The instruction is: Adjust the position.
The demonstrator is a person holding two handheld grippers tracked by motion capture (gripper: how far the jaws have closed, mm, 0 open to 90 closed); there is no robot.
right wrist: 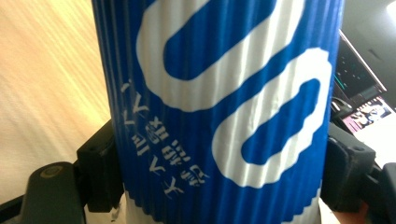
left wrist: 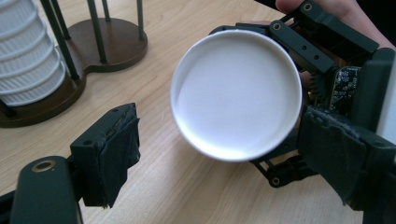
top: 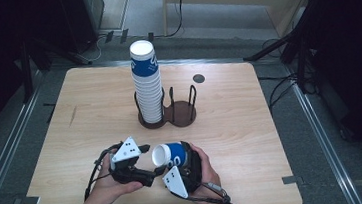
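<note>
— Tongs first: what is each pair doing at the near edge of the desk (top: 251, 125)?

— The right tongs (top: 187, 162) are pinching a blue-and-white paper cup (top: 170, 155), held on its side with its white mouth facing left. In the right gripper view the ribbed blue wall sits squeezed between both black jaws. The left tongs (top: 147, 160) stand spread, one jaw on each side of the cup's rim (left wrist: 236, 95), not pressing on it.

— So which step is this?

— I'd judge a hand-over, or a separation of nested cups: the left pair is lined up on the open end. Next it would need to close squarely on the rim without crushing it.

— And farther back?

— A dark two-bay cup holder (top: 167, 114) stands mid-desk. Its left bay carries a tall stack of cups (top: 147, 82), mouths up; its right bay (top: 184, 110) holds nothing.
</note>
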